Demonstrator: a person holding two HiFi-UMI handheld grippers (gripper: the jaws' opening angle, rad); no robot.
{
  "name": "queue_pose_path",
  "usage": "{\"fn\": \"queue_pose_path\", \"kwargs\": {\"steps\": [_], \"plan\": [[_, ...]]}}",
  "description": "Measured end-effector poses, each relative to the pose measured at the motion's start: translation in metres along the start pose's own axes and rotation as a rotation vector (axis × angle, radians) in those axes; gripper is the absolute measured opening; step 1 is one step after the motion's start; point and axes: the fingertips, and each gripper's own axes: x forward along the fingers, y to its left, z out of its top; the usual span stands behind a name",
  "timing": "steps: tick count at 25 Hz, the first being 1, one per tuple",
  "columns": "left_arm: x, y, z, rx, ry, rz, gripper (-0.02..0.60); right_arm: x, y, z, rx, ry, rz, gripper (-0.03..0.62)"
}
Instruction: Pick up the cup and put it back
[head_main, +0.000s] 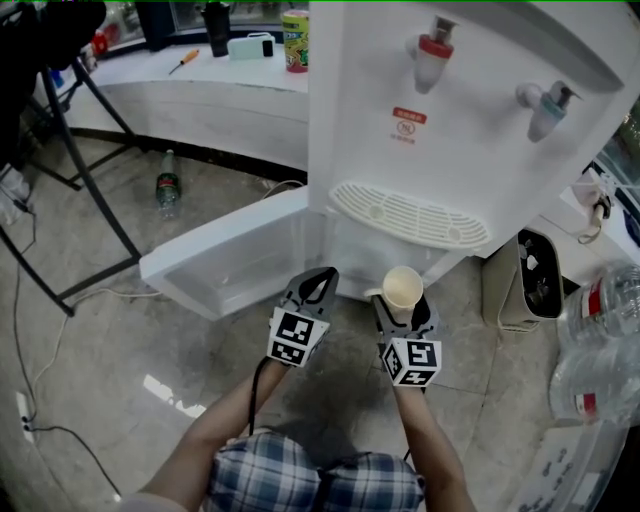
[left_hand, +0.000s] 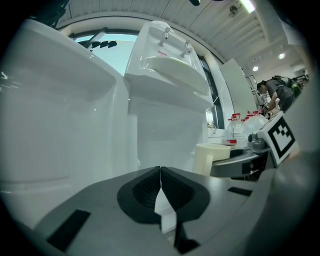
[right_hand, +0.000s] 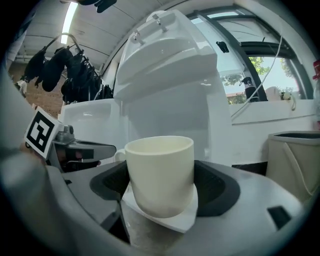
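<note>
Nearest in, a checked shirt (head_main: 320, 480) is seen at the bottom edge, and both forearms are stretched forward over the stone floor (head_main: 130, 340). The left gripper (left_hand: 160, 174) is held empty, its jaws brought together until the pads meet. Just beside it, the right gripper (head_main: 403, 306) is spread wide and clamped on the cup (right_hand: 160, 172), a pad pressed to each side. The cream cup is carried upright and clear of the floor, its handle turned towards the left gripper. It is held right in front of the water dispenser (head_main: 460, 130), below the drip grille (head_main: 410, 215), with the open cabinet door (head_main: 230, 260) off to the left. Higher up, a red tap (head_main: 432, 55) and a blue tap (head_main: 545, 108) are seen. Farther back, a bottle (head_main: 168, 185) is left lying on the floor before the counter (head_main: 200, 75).
</note>
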Motion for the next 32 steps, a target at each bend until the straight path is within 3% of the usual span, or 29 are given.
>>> {"fn": "queue_pose_path", "kwargs": {"steps": [14, 21, 32], "plan": [[0.001, 0.008, -0.009, 0.000, 0.017, 0.009, 0.026, 0.078, 0.005, -0.044, -0.031, 0.091, 0.002, 0.411], [0.004, 0.009, -0.011, -0.009, 0.020, 0.006, 0.026, 0.112, -0.010, -0.063, -0.021, 0.127, -0.058, 0.411], [0.007, 0.007, -0.012, -0.013, 0.022, -0.004, 0.026, 0.124, -0.022, -0.069, 0.031, 0.099, -0.099, 0.411]]}}
